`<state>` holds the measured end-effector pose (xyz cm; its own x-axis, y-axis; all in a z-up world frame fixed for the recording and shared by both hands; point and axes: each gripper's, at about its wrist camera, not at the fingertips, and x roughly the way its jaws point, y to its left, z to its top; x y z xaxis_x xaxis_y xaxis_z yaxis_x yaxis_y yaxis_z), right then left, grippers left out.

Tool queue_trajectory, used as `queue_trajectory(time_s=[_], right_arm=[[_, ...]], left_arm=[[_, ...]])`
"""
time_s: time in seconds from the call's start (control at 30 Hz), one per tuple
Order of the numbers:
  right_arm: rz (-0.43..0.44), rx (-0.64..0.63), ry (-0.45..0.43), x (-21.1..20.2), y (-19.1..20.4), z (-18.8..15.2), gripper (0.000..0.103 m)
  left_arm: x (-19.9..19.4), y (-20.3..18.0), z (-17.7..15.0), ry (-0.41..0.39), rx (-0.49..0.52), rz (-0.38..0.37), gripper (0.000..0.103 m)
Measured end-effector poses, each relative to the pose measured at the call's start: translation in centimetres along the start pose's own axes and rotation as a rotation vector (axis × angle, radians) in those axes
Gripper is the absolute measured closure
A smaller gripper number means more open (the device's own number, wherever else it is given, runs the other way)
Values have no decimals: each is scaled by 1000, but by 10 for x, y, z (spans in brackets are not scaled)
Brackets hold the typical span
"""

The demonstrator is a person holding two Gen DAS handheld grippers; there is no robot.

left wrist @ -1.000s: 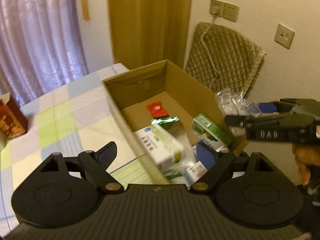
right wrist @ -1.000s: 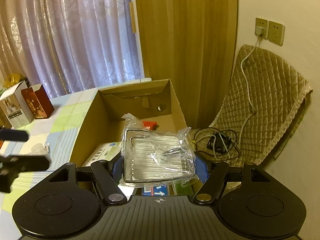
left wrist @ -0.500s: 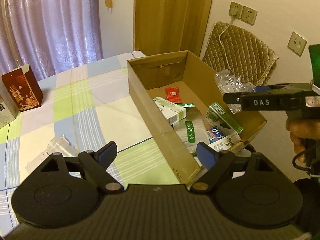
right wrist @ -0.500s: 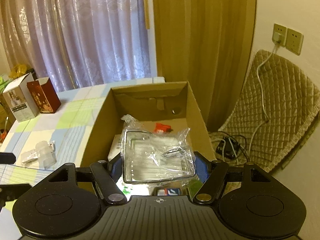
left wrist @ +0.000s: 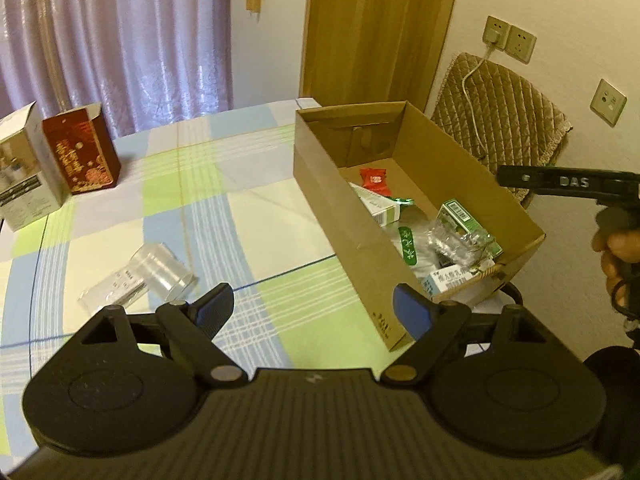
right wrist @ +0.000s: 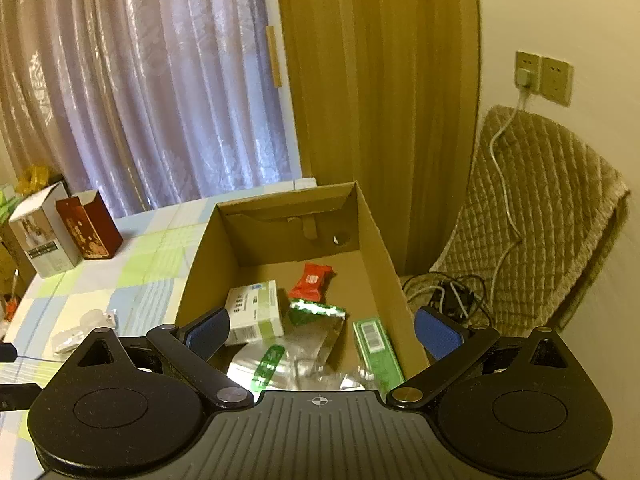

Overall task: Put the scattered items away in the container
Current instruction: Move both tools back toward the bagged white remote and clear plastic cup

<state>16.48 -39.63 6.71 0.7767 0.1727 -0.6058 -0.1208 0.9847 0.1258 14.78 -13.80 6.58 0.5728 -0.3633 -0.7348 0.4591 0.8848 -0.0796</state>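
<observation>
Both your grippers hang empty over a half-tidied table; the right gripper (right wrist: 320, 330) hovers above the cardboard box (left wrist: 320, 184), jaws spread wide with nothing between the blue pads (right wrist: 438, 336), and the left gripper (left wrist: 318, 308) sits just as wide open over the checked tablecloth (left wrist: 248, 216); you appear to be between a drop and the next pick.

Inside the box lie a crinkled clear bag with a wire rack (left wrist: 456, 240), a white carton (right wrist: 254, 312), a green carton (right wrist: 378, 350), a red sachet (right wrist: 312, 280) and a green foil wrapper (right wrist: 316, 311), all loose on the brown floor.

Still out on the cloth is a clear plastic pack (left wrist: 140, 280), part rounded tub, part flat labelled sleeve, glossy and probably slippery; it lies just ahead of your left jaws, well apart from the box.

The next move likely falls to your left hand: lower over the pack, close across its flatter end, and expect thin plastic to buckle; the red box (left wrist: 80, 148) and white box (left wrist: 24, 176) stand upright at the table's far edge, rigid card, easy to pinch.
</observation>
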Motion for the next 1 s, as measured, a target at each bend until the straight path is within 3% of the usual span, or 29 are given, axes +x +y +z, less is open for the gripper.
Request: queue_trajectory(time_s=[0.3, 0.57, 1.0], right_arm=[[36, 46, -11, -47, 19, -26, 0], [113, -27, -28, -72, 70, -34, 0], [242, -163, 11, -70, 157, -54, 0]], left_arm=[[-39, 23, -33, -13, -56, 43, 17], [-81, 61, -75, -23, -122, 107, 15], [-113, 109, -101, -63, -196, 155, 13]])
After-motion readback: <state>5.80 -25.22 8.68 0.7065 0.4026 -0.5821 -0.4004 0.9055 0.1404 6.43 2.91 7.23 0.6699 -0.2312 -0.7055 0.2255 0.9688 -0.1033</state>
